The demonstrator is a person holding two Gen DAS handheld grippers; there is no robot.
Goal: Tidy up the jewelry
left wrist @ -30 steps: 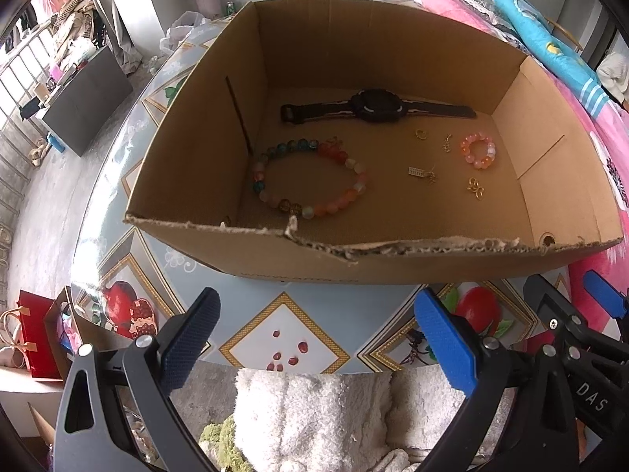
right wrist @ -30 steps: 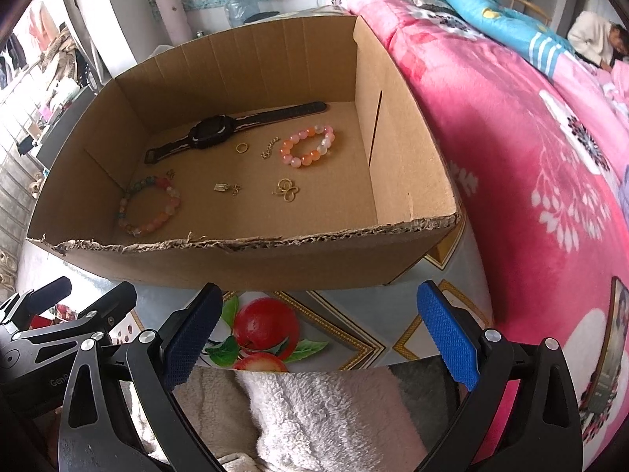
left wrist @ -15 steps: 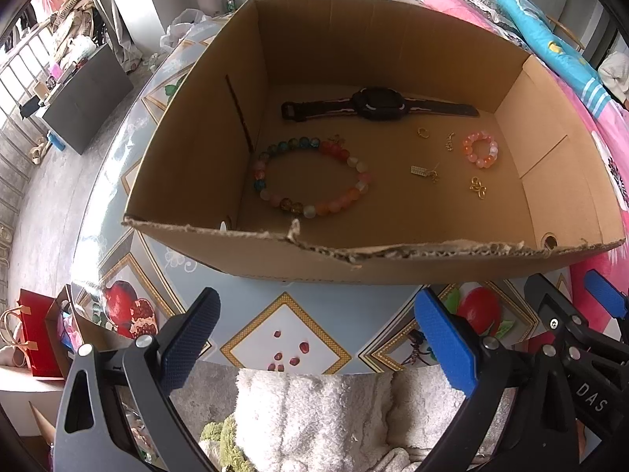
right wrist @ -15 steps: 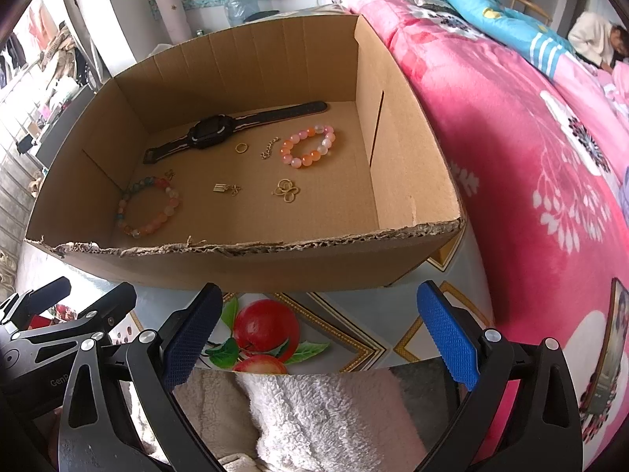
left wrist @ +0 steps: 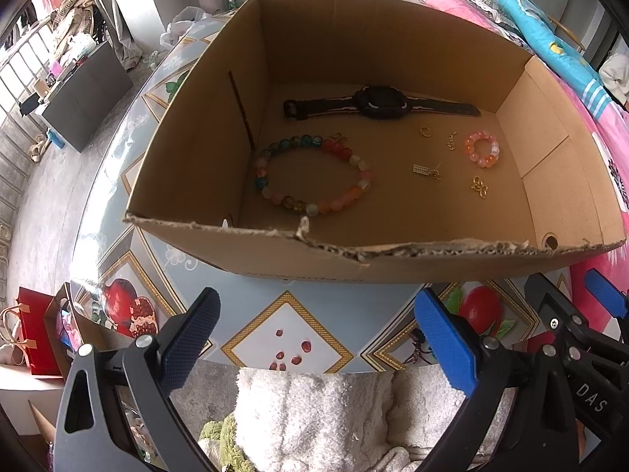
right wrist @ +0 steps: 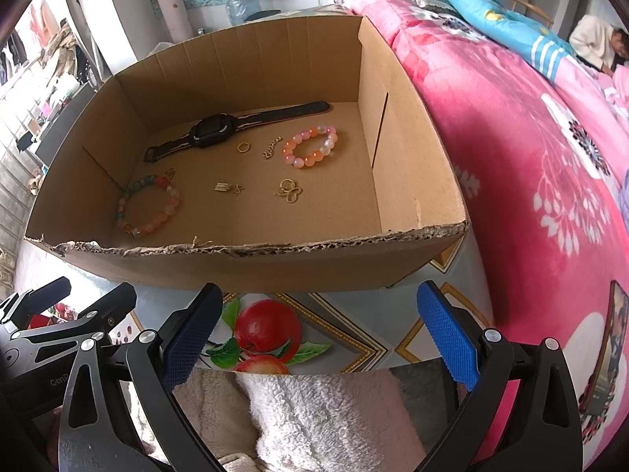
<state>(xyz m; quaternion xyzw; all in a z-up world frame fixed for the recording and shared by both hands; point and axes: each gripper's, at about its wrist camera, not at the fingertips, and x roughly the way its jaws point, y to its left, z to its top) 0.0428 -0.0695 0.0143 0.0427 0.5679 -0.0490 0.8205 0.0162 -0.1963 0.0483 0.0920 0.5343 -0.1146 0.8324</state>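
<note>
Both tongs are seen released, jaws spread wide, nothing gripped. The left gripper (left wrist: 316,338) and right gripper (right wrist: 320,336) are held side by side over the near edge of a patterned table (left wrist: 291,314), short of a cardboard box (left wrist: 393,259). The box's torn front wall is found just ahead of both pairs of fingertips, not touched by them.

All jewelry is noted on the box floor, beyond the tongs. A black watch (left wrist: 379,103) is laid farthest off, along the back wall. A large multicoloured bead bracelet (left wrist: 312,175) is placed ahead of the left gripper, nearest of the pieces. A small pink-orange bead bracelet (right wrist: 310,146) is placed ahead of the right gripper, toward the box's right wall. Between the two bracelets, small gold pieces are scattered apart from one another: a gold ring (right wrist: 243,147), a short chain (right wrist: 272,148), a rectangular charm (right wrist: 222,187) and a looped gold clasp (right wrist: 289,191).

A pink floral blanket (right wrist: 530,137) is recorded to the right of the right gripper. White fleece fabric (left wrist: 314,413) is seen below both tongs.
</note>
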